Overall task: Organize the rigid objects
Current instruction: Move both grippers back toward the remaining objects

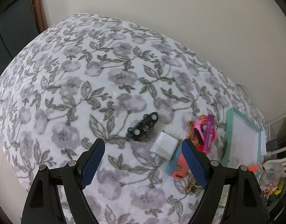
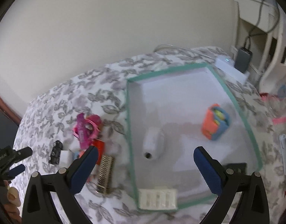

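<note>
A teal-rimmed white tray [image 2: 241, 112] lies on the floral cloth; its rim also shows in the left wrist view [image 1: 229, 130]. In it are an orange-and-blue block [image 2: 215, 124], a white cylinder [image 2: 152, 143] and a white ridged piece [image 2: 158, 198]. Left of the tray lies a pile: a black toy car [image 1: 143, 127], a white charger cube [image 1: 164, 146], pink and purple items [image 1: 205, 130], a gold clip [image 2: 105, 173]. My left gripper [image 1: 143, 143] is open, hovering just short of the car and cube. My right gripper [image 2: 144, 152] is open above the tray's near-left part.
The floral cloth [image 1: 87, 74] spreads far to the left. A white wall stands behind. A white device and a grey adapter [image 2: 242, 57] sit past the tray's far corner. White pens [image 2: 285, 149] lie right of the tray. Clutter shows at the right edge.
</note>
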### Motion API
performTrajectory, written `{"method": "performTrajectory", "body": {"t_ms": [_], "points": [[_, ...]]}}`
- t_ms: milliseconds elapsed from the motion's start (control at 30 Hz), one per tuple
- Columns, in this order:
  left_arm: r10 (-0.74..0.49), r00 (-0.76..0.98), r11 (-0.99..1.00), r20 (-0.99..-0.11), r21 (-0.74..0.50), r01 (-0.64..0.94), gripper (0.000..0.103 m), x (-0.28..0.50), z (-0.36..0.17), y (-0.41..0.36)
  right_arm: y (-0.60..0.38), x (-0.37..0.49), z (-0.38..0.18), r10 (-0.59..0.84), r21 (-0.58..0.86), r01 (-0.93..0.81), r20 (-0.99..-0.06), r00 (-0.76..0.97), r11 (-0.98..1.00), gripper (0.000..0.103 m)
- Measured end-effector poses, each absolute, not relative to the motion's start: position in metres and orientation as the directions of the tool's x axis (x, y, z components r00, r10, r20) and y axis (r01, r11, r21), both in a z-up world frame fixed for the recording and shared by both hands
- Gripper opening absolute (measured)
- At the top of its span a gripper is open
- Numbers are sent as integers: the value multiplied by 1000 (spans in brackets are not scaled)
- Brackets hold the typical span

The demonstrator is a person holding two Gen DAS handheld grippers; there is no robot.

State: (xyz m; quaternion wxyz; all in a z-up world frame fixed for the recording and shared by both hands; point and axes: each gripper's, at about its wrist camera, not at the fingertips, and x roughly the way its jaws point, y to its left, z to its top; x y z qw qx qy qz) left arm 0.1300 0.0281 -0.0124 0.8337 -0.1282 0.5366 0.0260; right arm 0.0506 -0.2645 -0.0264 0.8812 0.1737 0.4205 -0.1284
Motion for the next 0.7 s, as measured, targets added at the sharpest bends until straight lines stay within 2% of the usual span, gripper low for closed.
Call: {"method": "performTrajectory", "body": {"t_ms": [133, 300, 533, 633, 700], "points": [[-82, 416, 959, -905, -185, -213, 85, 139, -17, 44, -239, 67, -20, -125, 126, 330, -755, 643, 935, 103], [-70, 398, 946, -915, -187, -264, 85, 149, -28, 64, -206, 91, -26, -17, 169, 224, -761, 649, 960, 103], [-21, 390, 952, -921, -137, -273, 85, 163, -46, 72, -180, 109, -45, 1, 135, 183, -807, 591, 974, 103], [-29, 382, 958, -924, -134, -253, 85, 167, -53, 66, -182, 110, -59, -12, 120, 203, -834, 551, 972, 95], [-32, 379, 963, -925, -130, -236, 85, 170, -58, 60, -187, 109, -67, -12, 123, 225, -853, 521, 967, 83]]}}
